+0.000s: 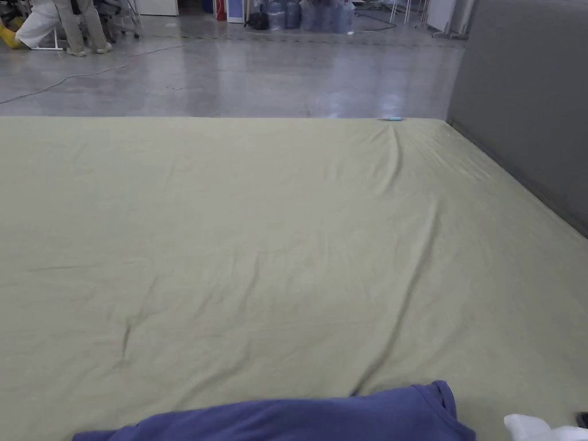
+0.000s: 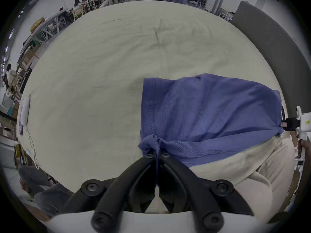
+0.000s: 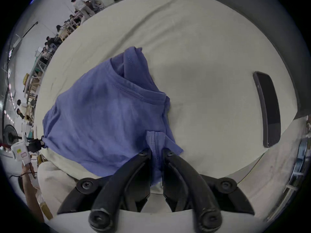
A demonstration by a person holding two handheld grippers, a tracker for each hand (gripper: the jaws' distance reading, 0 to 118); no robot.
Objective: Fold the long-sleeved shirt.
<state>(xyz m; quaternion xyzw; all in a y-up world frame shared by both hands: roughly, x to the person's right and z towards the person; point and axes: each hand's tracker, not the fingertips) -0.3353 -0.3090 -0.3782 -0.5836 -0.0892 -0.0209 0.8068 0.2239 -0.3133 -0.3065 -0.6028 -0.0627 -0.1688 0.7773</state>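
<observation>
At near edge of olive-sheeted bench (image 1: pixel 287 229): blue shirt (image 2: pixel 210 112), pinched by closed left claw (image 2: pixel 157 155) and closed right claw (image 3: pixel 156 151).

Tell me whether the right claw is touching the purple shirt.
Touching. The right gripper view shows the right claw shut on a hemmed fold of the purple shirt, with cloth pinched between both jaws.

Even light, fisheye edges, floor (image 1: pixel 258 74) glare.

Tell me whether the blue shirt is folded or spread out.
Folded, not spread. The shirt lies doubled over on the sheet, with the left gripper and right gripper each pinching an edge.
</observation>
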